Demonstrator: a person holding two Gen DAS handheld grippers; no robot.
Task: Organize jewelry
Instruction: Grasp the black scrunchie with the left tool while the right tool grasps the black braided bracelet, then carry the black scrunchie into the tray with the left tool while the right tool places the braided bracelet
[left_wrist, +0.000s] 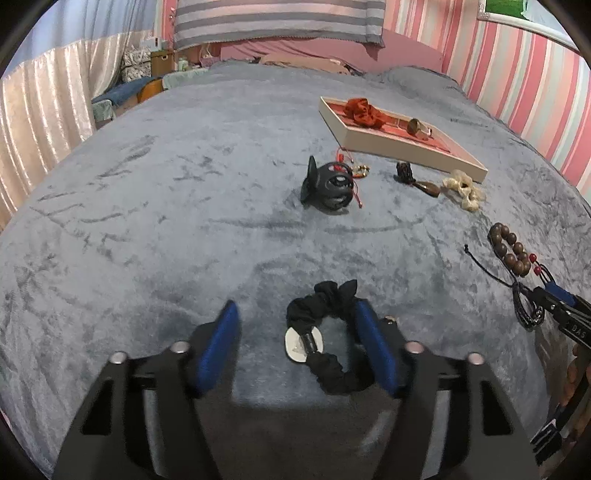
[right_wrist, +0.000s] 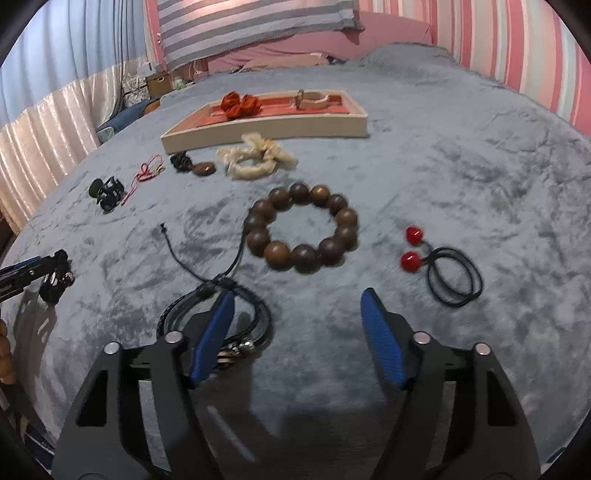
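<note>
My left gripper (left_wrist: 295, 325) hangs low over the grey bed cover (left_wrist: 166, 221), jaws standing apart, and a black scrunchie (left_wrist: 328, 332) with a white tag (left_wrist: 295, 345) lies between them. Its right-hand loop sits against my right blue pad (left_wrist: 373, 343); the left pad stands clear of it, so nothing is clamped.

My right gripper (right_wrist: 297, 321) is spread too, with only bare cover in the middle of the gap. The left blue pad (right_wrist: 214, 332) sits over a coiled black cord bracelet (right_wrist: 255, 314) with a metal clasp; whether it touches I cannot tell. The cord's loose end trails off to the far left.

Just beyond my right gripper lies a ring of big brown wooden beads (right_wrist: 303, 229). To its right, a black hair tie with two red balls (right_wrist: 439, 266) sits apart on the cover.

Farther off, a cream scrunchie (right_wrist: 255, 158) rests just in front of the tray. Left of it comes a brown pendant on a dark knot (right_wrist: 199, 166), then a thin red string (right_wrist: 146, 173), then a black claw clip (right_wrist: 105, 194) farthest left.

At the far end sits the shallow cream tray (right_wrist: 266, 129) with its red lining. Inside, a red scrunchie (right_wrist: 240, 105) lies toward the left, and a pale bangle-like piece (right_wrist: 314, 99) toward the right. Behind the bed hang striped curtains (right_wrist: 498, 48).
</note>
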